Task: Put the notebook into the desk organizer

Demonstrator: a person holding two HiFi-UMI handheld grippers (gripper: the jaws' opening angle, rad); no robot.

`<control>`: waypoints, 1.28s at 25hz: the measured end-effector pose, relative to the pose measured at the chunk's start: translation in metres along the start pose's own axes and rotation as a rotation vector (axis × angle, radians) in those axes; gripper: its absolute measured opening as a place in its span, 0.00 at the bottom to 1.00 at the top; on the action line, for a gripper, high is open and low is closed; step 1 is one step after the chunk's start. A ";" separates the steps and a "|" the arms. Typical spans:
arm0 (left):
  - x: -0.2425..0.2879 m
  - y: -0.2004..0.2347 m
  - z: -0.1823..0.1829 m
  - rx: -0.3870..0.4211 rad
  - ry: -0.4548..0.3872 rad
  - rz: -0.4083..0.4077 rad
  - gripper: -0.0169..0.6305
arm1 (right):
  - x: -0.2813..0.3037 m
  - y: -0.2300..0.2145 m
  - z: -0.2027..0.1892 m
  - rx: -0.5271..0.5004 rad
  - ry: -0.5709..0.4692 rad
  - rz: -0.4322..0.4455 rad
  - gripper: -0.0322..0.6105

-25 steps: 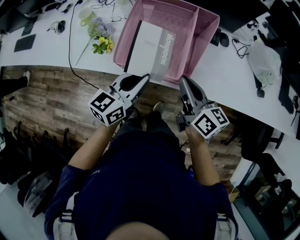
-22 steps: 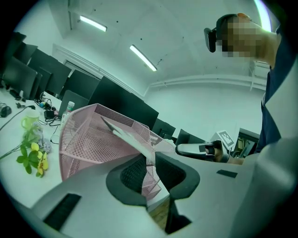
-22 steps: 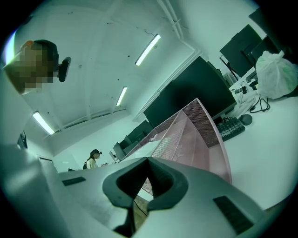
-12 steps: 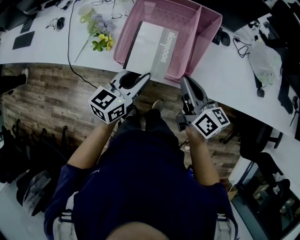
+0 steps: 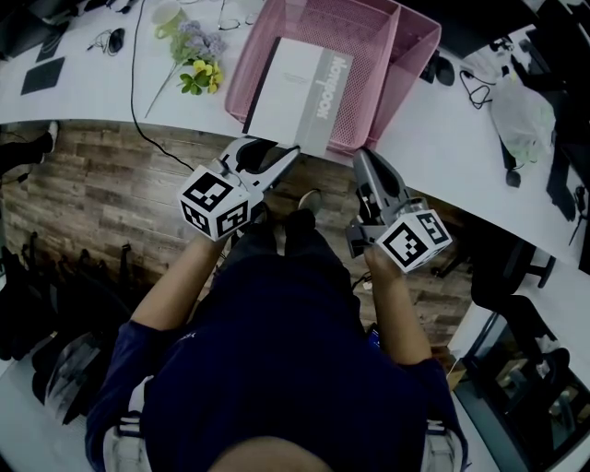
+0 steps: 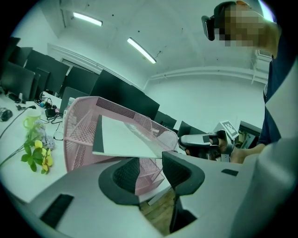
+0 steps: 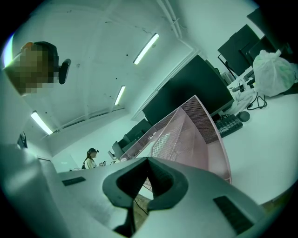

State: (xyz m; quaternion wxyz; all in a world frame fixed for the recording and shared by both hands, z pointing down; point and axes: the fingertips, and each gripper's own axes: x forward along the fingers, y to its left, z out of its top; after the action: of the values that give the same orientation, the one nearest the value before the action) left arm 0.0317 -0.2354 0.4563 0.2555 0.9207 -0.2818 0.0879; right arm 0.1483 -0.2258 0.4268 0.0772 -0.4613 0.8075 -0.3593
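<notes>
A white notebook [image 5: 304, 92] with a grey spine band lies flat in the pink mesh desk organizer [image 5: 406, 55], its near end jutting over the organizer's front rim. My left gripper [image 5: 293, 153] sits right at that near end, below the desk edge. Its jaws are opening, and the notebook [image 6: 123, 139] shows just beyond and above the left gripper [image 6: 151, 163], clear of its pads. The organizer [image 6: 79, 123] stands behind it. My right gripper [image 5: 360, 157] hangs beside it, shut and holding nothing. In its own view the right gripper [image 7: 148, 161] points at the organizer [image 7: 195, 130].
The white desk [image 5: 83, 97] holds yellow and purple flowers [image 5: 199, 70], a green cup [image 5: 168, 15], cables and a white plastic bag [image 5: 516, 120]. Wood floor [image 5: 101, 184] lies below the desk edge. Dark monitors [image 6: 116, 93] stand behind. A person [image 7: 89, 159] is far off.
The left gripper's jaws have parted and let go of the notebook's near end; the notebook rests in the organizer. The right gripper has stayed put.
</notes>
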 end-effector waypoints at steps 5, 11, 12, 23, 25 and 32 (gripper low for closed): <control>0.000 0.001 -0.009 -0.003 0.027 0.000 0.35 | -0.001 0.002 -0.005 0.001 0.008 -0.001 0.05; -0.003 -0.001 -0.016 0.001 0.045 0.006 0.38 | -0.004 0.005 -0.010 0.002 0.010 -0.003 0.05; -0.004 -0.001 -0.018 0.001 0.045 0.006 0.38 | -0.005 0.006 -0.011 0.002 0.010 -0.003 0.05; -0.022 -0.011 -0.017 0.030 0.029 0.012 0.38 | -0.015 0.018 -0.017 -0.006 -0.007 0.004 0.06; -0.026 -0.013 -0.015 0.037 0.022 0.014 0.38 | -0.016 0.022 -0.017 -0.009 -0.012 0.005 0.06; -0.038 -0.021 -0.006 0.076 0.003 0.004 0.37 | -0.020 0.033 -0.015 -0.023 -0.033 0.005 0.06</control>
State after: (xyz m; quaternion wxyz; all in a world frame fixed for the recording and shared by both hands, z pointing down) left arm 0.0116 -0.1997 0.4408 0.2203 0.9290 -0.2799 0.1004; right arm 0.1301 -0.1912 0.4124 0.0863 -0.4658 0.8114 -0.3423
